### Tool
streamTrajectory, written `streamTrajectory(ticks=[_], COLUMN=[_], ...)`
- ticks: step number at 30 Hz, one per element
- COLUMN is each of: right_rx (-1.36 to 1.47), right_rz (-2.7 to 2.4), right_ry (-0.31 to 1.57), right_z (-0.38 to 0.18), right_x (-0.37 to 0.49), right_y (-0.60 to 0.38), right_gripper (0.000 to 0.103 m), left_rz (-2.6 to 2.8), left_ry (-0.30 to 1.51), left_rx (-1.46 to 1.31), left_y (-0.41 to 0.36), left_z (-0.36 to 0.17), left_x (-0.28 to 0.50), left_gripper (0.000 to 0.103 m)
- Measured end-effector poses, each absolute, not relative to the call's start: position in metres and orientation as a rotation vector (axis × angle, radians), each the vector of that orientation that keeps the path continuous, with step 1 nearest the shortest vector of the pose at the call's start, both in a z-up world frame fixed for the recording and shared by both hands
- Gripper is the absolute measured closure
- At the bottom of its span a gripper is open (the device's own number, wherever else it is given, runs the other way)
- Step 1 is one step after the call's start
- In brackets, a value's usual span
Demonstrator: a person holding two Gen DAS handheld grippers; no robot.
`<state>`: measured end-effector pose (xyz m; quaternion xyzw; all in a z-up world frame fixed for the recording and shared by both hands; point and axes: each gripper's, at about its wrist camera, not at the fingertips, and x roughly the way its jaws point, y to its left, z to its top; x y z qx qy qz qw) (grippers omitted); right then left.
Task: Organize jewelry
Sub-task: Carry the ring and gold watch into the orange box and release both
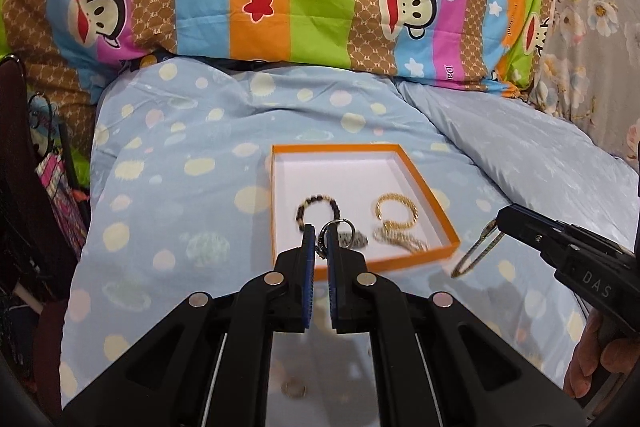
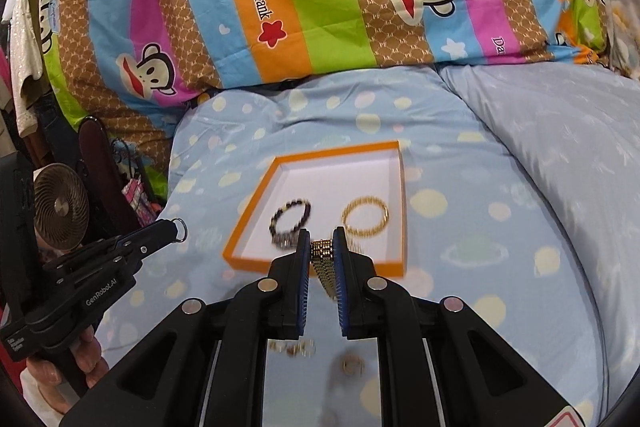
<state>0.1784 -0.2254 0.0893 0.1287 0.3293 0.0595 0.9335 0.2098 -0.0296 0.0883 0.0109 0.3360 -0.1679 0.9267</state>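
While my left gripper (image 1: 319, 233) pinches a ring (image 1: 339, 227) and my right gripper (image 2: 321, 241) clamps a gold bracelet (image 2: 323, 259) beside the orange box (image 2: 316, 263), both need lowering inside next.

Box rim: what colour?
Orange rim, white inside; clearest in the right wrist view.

Left tool (image 1: 319, 231), frame centre, pinches a silver ring (image 1: 340, 227) w/ small charm. Behind it: orange tray (image 1: 384, 259) on blue dotted bedding (image 1: 180, 155), w/ dark bead bracelet (image 1: 318, 209) & gold chain (image 1: 396, 223) inside. Right tool (image 1: 498, 221), lower right, grips a gold band (image 1: 476, 251).
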Motion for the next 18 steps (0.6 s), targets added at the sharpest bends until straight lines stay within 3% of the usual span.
streamTrajectory(ticks=[18], right_rx=[0.296], right_rz=[0.088], right_ry=[0.676], right_z=[0.059], right_x=[0.300], right_y=[-0.234], right_gripper=[0.092], left_rz=[-0.317], left_ry=[0.753], left_rx=[0.007], left_y=[-0.064], left_z=[0.057], left_x=[0.329], left_gripper=[0.098])
